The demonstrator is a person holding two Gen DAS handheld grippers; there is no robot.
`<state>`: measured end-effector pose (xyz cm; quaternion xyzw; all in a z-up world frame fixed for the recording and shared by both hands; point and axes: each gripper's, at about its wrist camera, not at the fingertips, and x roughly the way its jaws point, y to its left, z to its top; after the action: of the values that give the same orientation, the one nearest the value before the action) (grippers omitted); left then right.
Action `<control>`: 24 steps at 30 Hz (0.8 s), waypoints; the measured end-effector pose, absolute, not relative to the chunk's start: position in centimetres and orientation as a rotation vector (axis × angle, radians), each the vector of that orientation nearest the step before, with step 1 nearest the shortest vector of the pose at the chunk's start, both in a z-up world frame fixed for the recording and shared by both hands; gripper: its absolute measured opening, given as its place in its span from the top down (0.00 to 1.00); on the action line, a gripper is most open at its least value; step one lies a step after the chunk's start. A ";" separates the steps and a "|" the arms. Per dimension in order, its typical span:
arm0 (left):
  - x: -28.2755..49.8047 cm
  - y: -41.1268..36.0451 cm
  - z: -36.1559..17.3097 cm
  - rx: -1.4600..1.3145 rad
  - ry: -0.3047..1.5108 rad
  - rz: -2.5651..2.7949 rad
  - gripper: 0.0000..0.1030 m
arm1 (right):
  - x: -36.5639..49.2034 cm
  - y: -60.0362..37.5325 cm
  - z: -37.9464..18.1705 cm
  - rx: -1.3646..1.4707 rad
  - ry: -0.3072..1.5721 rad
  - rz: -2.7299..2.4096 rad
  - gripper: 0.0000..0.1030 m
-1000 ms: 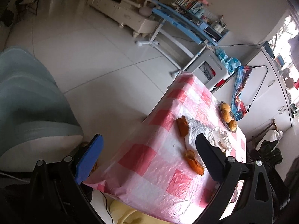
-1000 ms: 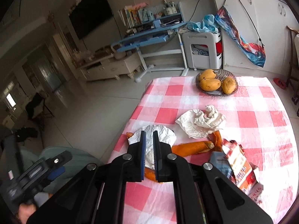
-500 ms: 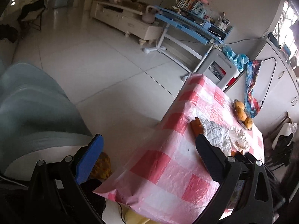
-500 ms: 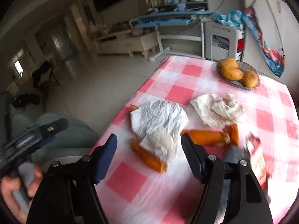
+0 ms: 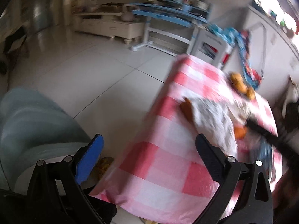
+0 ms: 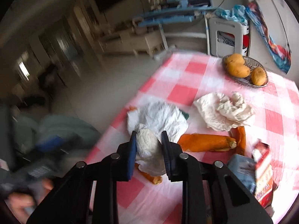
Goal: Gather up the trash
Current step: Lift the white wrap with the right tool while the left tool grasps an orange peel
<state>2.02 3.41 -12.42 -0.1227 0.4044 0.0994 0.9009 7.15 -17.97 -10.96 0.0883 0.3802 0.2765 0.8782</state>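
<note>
My right gripper (image 6: 148, 140) is closed on a crumpled white paper wad (image 6: 147, 143) at the near left edge of the pink checked table (image 6: 196, 69). Beneath it lie a flat white crumpled paper (image 6: 158, 117) and an orange peel strip (image 6: 151, 177). A cream crumpled tissue (image 6: 224, 110) and more orange peel (image 6: 205, 142) lie to the right. My left gripper (image 5: 149, 143) is open and empty, off the table's left edge over the floor. The white paper (image 5: 211, 117) also shows blurred in the left wrist view.
A wire bowl of yellow fruit (image 6: 244, 70) sits at the table's far side. A red and white carton (image 6: 263, 175) and a blue-grey pack (image 6: 241, 168) lie at the near right. A grey-green cushion (image 5: 28, 123) is left of the table. A blue desk (image 5: 168, 18) stands behind.
My right gripper opened, dropped toward the table and closed on the paper wad. My left gripper swung right, bringing the table closer to centre; both views are motion-blurred.
</note>
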 end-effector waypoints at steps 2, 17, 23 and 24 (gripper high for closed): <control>2.3 1.8 -12.5 -0.212 0.849 0.144 0.07 | 6.6 -20.2 -9.3 0.293 0.717 0.606 0.75; 5.2 -6.0 -14.6 -0.054 0.936 -0.007 0.07 | 4.7 -27.4 -6.6 0.537 0.591 0.627 0.72; 4.8 -6.6 -16.2 0.108 0.995 0.005 0.12 | 4.4 -28.8 -6.2 0.567 0.567 0.638 0.71; 4.7 -6.0 -16.0 0.100 1.005 0.020 0.13 | 4.4 -29.0 -6.0 0.576 0.562 0.641 0.70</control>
<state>4.68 -5.98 -16.03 0.0477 0.4816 0.0094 0.8750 4.36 -28.96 -6.04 0.2756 0.2686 0.3068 0.8705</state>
